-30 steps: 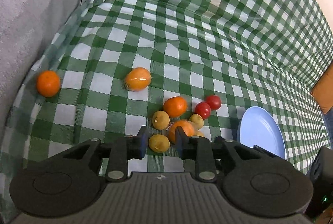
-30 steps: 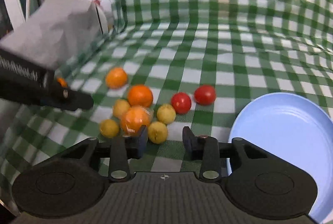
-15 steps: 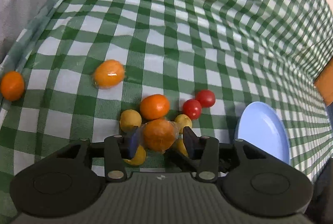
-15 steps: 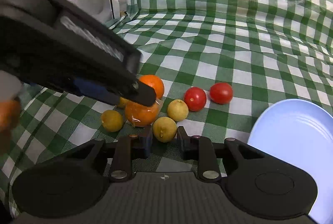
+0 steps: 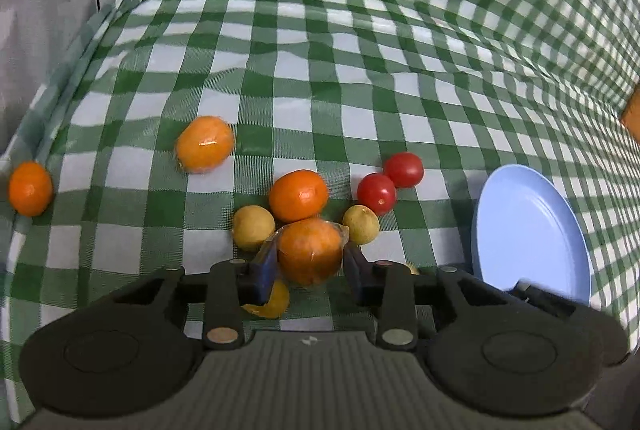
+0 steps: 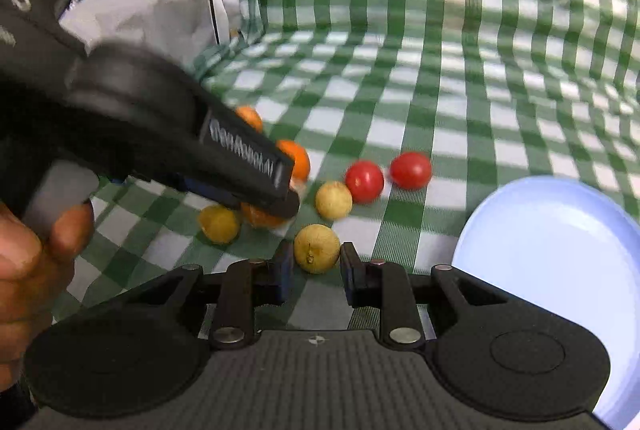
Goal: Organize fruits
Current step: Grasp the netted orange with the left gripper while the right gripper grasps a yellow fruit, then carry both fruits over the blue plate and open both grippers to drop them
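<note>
From the left wrist, the left gripper [image 5: 306, 262] is closing its jaws, which have just been coming together, on a plastic-wrapped orange [image 5: 310, 250]; the fingers are pressing its sides. This looks like the pick-up step of sorting. Next, I judge, the orange needs lifting clear of its neighbours without nudging them. Taking the blue plate [image 5: 532, 230] as landmark: two red tomatoes [image 5: 390, 178] are lying just left of it, then the held orange, a bare orange [image 5: 298, 195] behind it, another wrapped orange [image 5: 205, 144] further left and one orange [image 5: 30, 188] far left at the cloth's edge. That makes four oranges, two tomatoes, and three small yellow fruits fully showing, a fourth peeking by the right finger.

From the right wrist, the right gripper [image 6: 316, 266] is sitting narrowly around a yellow fruit [image 6: 317, 248] left of the plate [image 6: 560, 250]; its fingers are flanking it closely, though contact is uncertain. Here I count three yellow fruits and two tomatoes. A hand [image 6: 28, 262] is holding the left tool.
</note>
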`<action>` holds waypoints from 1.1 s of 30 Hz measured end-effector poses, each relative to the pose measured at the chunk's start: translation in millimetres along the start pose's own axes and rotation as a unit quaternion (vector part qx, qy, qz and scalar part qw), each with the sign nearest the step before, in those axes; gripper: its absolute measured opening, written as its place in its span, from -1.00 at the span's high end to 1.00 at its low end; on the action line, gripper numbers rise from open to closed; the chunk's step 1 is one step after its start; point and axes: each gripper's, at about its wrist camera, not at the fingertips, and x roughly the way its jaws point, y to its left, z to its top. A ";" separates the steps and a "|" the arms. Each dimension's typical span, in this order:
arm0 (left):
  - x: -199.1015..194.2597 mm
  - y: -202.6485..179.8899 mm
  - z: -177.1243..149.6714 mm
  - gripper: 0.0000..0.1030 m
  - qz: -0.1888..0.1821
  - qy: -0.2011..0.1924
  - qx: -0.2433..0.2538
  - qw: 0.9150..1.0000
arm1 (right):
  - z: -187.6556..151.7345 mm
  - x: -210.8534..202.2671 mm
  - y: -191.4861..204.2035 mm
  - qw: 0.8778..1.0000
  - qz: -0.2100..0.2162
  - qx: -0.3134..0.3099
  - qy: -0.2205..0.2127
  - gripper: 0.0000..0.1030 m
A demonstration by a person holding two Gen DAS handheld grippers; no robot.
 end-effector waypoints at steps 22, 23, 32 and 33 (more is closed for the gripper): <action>-58.0 -31.5 -4.9 0.24 0.041 -0.102 0.072 0.991 | 3.3 -88.3 -71.7 0.993 -0.081 0.055 -0.072 0.49; -59.0 -34.5 -5.0 0.24 0.041 -0.105 0.075 0.991 | 4.5 -91.6 -74.4 0.992 -0.084 0.058 -0.080 0.49; -60.6 -54.9 -1.4 0.24 0.049 -0.111 0.091 0.988 | 5.3 -96.1 -104.8 0.987 -0.129 0.068 -0.066 0.49; -53.1 -59.5 -5.1 0.24 0.046 -0.111 0.092 0.989 | 4.7 -95.0 -107.5 0.986 -0.137 0.068 -0.061 0.49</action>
